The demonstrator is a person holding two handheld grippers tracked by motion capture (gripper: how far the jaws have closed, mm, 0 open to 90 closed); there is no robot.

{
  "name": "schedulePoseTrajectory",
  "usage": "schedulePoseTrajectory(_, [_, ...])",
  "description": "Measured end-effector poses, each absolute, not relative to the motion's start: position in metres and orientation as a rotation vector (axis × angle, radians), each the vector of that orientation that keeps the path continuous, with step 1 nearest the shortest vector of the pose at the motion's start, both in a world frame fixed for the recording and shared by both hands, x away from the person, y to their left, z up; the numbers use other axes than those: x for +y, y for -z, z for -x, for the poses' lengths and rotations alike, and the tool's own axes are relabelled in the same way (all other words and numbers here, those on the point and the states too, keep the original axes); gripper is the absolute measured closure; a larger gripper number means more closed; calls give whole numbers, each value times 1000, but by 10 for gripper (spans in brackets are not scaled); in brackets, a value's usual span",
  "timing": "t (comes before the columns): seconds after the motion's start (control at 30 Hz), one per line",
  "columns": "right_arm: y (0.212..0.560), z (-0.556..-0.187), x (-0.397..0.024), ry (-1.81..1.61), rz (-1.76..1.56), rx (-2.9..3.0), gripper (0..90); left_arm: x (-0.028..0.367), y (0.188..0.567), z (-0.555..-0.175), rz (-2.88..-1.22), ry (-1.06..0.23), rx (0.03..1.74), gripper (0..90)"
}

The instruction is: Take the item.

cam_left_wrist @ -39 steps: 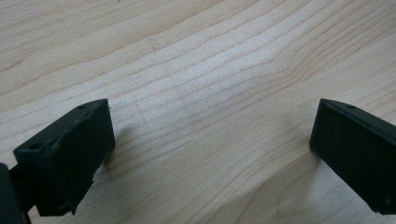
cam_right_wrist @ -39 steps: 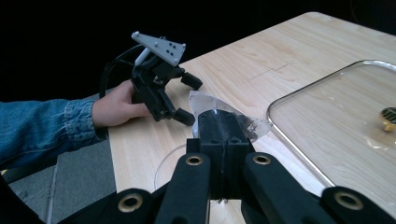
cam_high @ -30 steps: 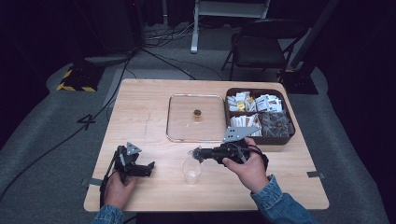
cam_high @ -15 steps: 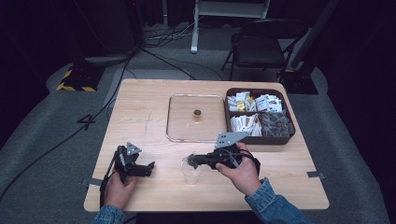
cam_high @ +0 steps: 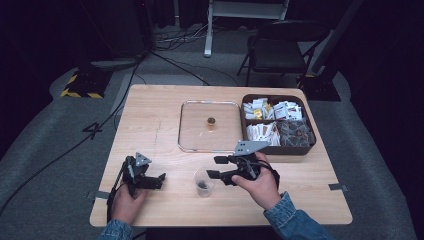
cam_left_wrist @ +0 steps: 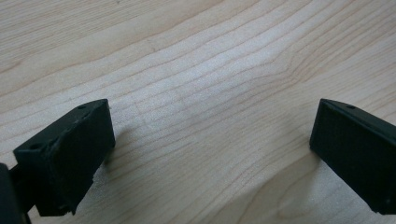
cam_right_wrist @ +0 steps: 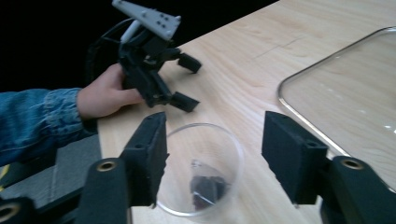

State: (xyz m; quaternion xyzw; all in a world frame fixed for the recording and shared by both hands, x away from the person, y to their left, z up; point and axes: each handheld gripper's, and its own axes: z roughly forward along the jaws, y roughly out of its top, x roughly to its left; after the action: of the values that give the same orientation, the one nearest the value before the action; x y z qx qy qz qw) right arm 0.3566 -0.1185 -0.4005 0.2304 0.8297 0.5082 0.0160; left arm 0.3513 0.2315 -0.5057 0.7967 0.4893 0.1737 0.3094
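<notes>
A small clear plastic cup (cam_high: 202, 182) stands near the table's front edge with a dark small piece (cam_right_wrist: 205, 189) lying in its bottom. My right gripper (cam_high: 216, 167) hovers just right of and above the cup. Its jaws have just been opening and now stand apart. In the right gripper view the cup (cam_right_wrist: 233, 154) shows under the gap of my right gripper (cam_right_wrist: 212, 135), and the pads touch nothing. My left gripper (cam_high: 160, 181) rests at the front left, open over bare wood, with nothing between the jaws of my left gripper (cam_left_wrist: 210, 154).
A clear glass tray (cam_high: 182, 130) lies mid-table with a small brown object (cam_high: 211, 121) on it. A black box (cam_high: 280, 148) of packets sits to its right. The table's front edge is close behind both hands. A chair (cam_high: 280, 50) stands beyond the table.
The right gripper dipped toward the cup, then drew back slightly right, and its jaws went from shut to open. The left gripper stayed where it was.
</notes>
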Motion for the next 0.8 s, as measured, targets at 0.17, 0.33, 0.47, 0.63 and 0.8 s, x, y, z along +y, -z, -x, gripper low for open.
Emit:
schedulePoseTrajectory(0.17, [395, -361, -134, -1548, -750, 2526, 346, 232, 506, -351, -2106, -459, 1292, 2])
schedulePoseTrajectory(0.33, [392, -367, -152, -1506, -786, 2486, 332, 232, 506, -351, -2105, -459, 1292, 3])
schedulePoseTrajectory(0.47, [391, -370, -165, -1468, -810, 2468, 315, 231, 506, -351, -2104, -459, 1293, 2])
schedulePoseTrajectory(0.63, [392, -375, -183, -1407, -841, 2454, 281, 232, 506, -352, -2107, -463, 1289, 2])
schedulePoseTrajectory(0.8, [393, -377, -203, -1375, -890, 2421, 259, 232, 506, -352, -2107, -464, 1288, 2])
